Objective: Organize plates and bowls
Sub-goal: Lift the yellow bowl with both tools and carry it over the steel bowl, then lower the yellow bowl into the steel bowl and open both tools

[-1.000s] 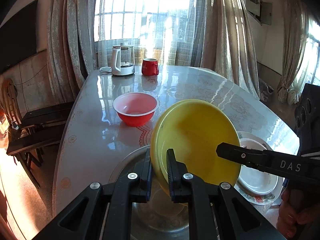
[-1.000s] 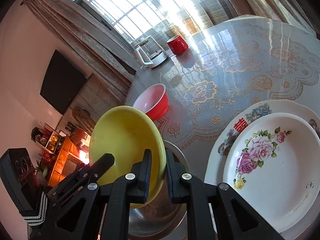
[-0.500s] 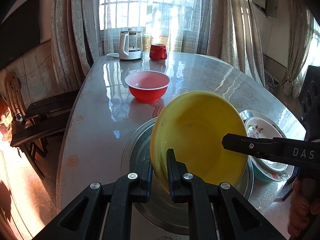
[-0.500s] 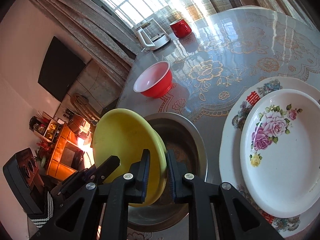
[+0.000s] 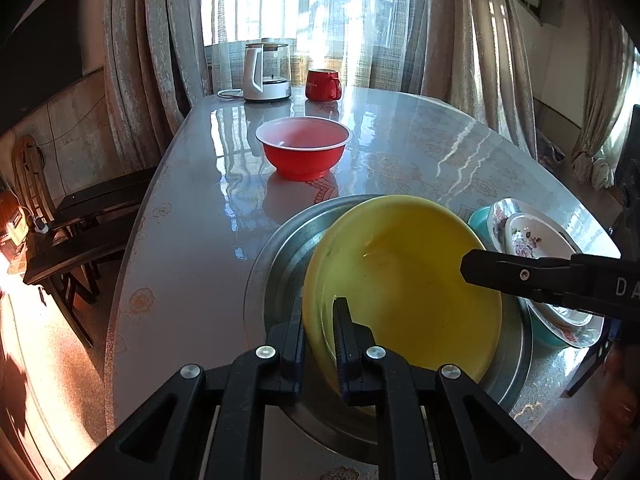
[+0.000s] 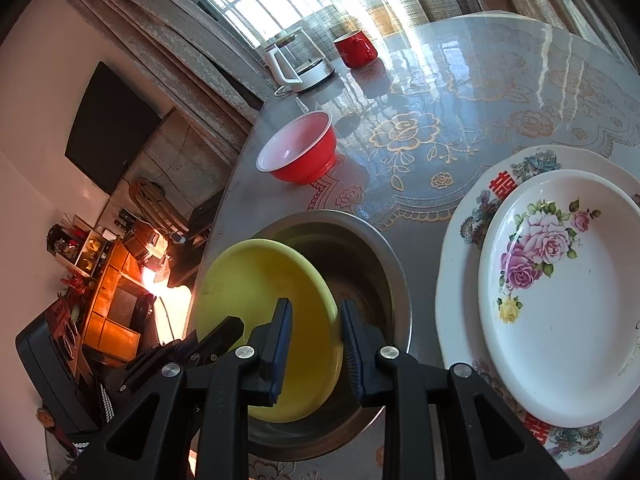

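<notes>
Left wrist view: left gripper [image 5: 319,320] clamped on near rim of yellow bowl [image 5: 404,276], bowl tilted inside steel basin [image 5: 280,248]. Right wrist view: right gripper [image 6: 315,328] jaws just opening – pads stand off rim, bowl edge between them. Red bowl [image 6: 298,148] apart on table [image 6: 460,92]; floral plate [image 6: 560,292] stacked on larger plate [image 6: 472,216] beside basin.

Bare glossy table [image 5: 192,216] left of steel basin [image 5: 280,248]; round red plastic bowl [image 5: 302,152] behind; stacked floral plates [image 6: 560,288] crowd right.
</notes>
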Available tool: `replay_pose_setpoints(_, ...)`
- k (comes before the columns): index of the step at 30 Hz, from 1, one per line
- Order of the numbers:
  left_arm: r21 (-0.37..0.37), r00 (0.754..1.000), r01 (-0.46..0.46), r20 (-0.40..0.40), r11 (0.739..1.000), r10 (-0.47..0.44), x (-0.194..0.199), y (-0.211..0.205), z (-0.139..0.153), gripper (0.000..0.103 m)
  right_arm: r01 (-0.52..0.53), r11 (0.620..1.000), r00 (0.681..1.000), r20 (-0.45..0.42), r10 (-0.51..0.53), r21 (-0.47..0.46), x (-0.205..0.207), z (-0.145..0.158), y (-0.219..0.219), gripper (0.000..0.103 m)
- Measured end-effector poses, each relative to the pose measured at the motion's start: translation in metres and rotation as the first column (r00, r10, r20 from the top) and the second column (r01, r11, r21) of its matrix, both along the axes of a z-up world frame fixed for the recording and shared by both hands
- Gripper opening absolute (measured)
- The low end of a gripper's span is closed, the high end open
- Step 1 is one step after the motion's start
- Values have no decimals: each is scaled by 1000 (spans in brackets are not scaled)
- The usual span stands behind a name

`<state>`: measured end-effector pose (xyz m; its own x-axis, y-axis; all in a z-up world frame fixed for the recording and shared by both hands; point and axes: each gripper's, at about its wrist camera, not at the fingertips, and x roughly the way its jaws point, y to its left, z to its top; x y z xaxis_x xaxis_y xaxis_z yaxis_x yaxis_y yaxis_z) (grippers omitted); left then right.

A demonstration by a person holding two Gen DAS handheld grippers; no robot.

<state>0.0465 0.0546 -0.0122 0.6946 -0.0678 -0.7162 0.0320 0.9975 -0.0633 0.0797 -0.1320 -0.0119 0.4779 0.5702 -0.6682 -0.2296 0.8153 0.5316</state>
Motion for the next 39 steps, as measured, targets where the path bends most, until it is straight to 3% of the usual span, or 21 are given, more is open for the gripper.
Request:
replay_pose_setpoints(11,77,1000,1,30,997,-3,6,-8,-5,13,1,998,999,51,3,-67,-4,4,8,33)
replay_pose_setpoints(25,145,998,7,57,989,-15,9,-18,-10,16,19,998,998,63,-15,-61,-6,5,0,34)
replay_pose_setpoints(32,108,999,-15,51,994,9,13,-10,-5,16,40,999,997,73,-38,-32,-7,7,-7,34)
replay_pose_setpoints(37,9,996,-48,78,999,47,10,7,12,17,65,998,994,83,-65,4,-9,9,-14,34)
replay_pose_setpoints(38,-2,995,-57,86,998,57,9,10,16,20,67,998,994,82,-67,10,-9,9,-15,34)
replay_pose_setpoints(39,-11,994,-66,90,998,67,8,13,18,30,66,998,994,81,-67,16,-9,9,-16,34)
